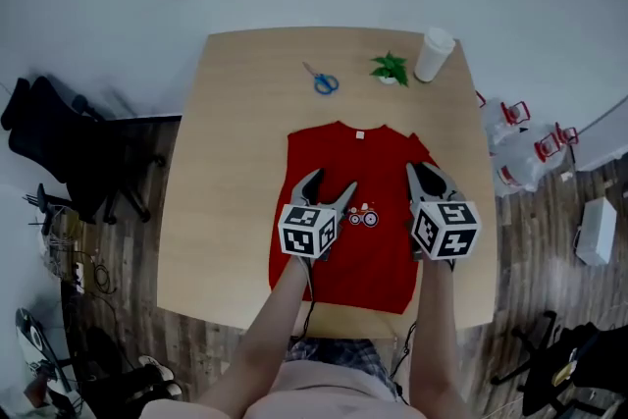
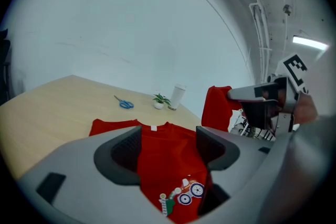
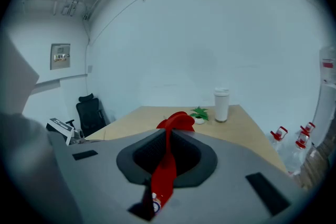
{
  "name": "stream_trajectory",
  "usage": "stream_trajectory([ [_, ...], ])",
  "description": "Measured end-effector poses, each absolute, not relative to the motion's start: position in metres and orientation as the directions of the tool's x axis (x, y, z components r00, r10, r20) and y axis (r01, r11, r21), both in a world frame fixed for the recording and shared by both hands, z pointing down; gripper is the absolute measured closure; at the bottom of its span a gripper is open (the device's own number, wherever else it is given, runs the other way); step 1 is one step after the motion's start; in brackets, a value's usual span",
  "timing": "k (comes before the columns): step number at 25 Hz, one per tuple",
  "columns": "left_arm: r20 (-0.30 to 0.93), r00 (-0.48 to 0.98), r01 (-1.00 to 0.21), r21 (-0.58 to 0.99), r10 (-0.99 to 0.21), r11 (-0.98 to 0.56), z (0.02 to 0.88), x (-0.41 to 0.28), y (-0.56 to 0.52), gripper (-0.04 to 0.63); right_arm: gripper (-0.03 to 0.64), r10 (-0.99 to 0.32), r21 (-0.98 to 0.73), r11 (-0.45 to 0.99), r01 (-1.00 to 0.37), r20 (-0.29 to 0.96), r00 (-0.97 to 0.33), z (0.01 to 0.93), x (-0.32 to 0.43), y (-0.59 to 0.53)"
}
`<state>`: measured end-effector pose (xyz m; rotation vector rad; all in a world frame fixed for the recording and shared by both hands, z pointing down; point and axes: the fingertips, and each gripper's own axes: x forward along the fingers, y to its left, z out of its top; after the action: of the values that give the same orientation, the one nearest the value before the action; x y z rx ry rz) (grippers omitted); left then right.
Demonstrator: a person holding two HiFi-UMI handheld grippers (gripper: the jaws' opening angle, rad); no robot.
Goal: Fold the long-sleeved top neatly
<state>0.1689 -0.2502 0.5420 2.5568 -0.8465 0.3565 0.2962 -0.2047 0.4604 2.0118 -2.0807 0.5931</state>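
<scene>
Two grippers are hanging over a red top (image 1: 358, 162) that is lying front up on the table (image 1: 235, 132), with its collar pointing away from the person.

The left gripper (image 1: 332, 183) is hovering above the left half of the top with its jaws standing wide apart. In its own view the left gripper (image 2: 168, 147) is framing the top (image 2: 163, 149) between the two pads, but the cloth is lying below on the table and neither pad is pressing on it.

The right gripper (image 1: 420, 169) is sitting at the top's right edge with its jaws closed narrow on the fabric. In its own view the right gripper (image 3: 167, 157) is pinching a strip of the top (image 3: 167, 165), which is running up between the pads and curling over beyond the tips. From the left gripper view that pinched part is standing up off the table as a red fold, just beside the right gripper (image 2: 262, 97).

A small print (image 1: 363, 214) is showing on the chest, between the two grippers: a wheeled vehicle like a tractor, in white, blue and green. A white neck label (image 1: 360, 134) is sitting inside the collar, too small to read. Each gripper's marker cube (image 1: 309, 231) is showing black-and-white square patterns.

Blue-handled scissors (image 1: 322, 80), a little green plant (image 1: 391, 68) and a white cup (image 1: 433, 54) are standing on the far side of the table, well apart from the top.
</scene>
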Motion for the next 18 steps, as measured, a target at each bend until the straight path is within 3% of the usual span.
stream_trajectory([
  [8, 0.385, 0.722, -0.688, 0.304, -0.575, -0.659, 0.553, 0.095, -0.286, 0.285, 0.58, -0.864, -0.161, 0.165, -0.973, 0.452, -0.221, 0.5, 0.2, -0.266],
  [18, 0.423, 0.661, -0.748, 0.308, -0.62, -0.588, 0.576, 0.027, -0.32, 0.285, 0.579, -0.78, -0.18, 0.247, -0.952, 0.546, -0.306, 0.573, 0.119, -0.306],
])
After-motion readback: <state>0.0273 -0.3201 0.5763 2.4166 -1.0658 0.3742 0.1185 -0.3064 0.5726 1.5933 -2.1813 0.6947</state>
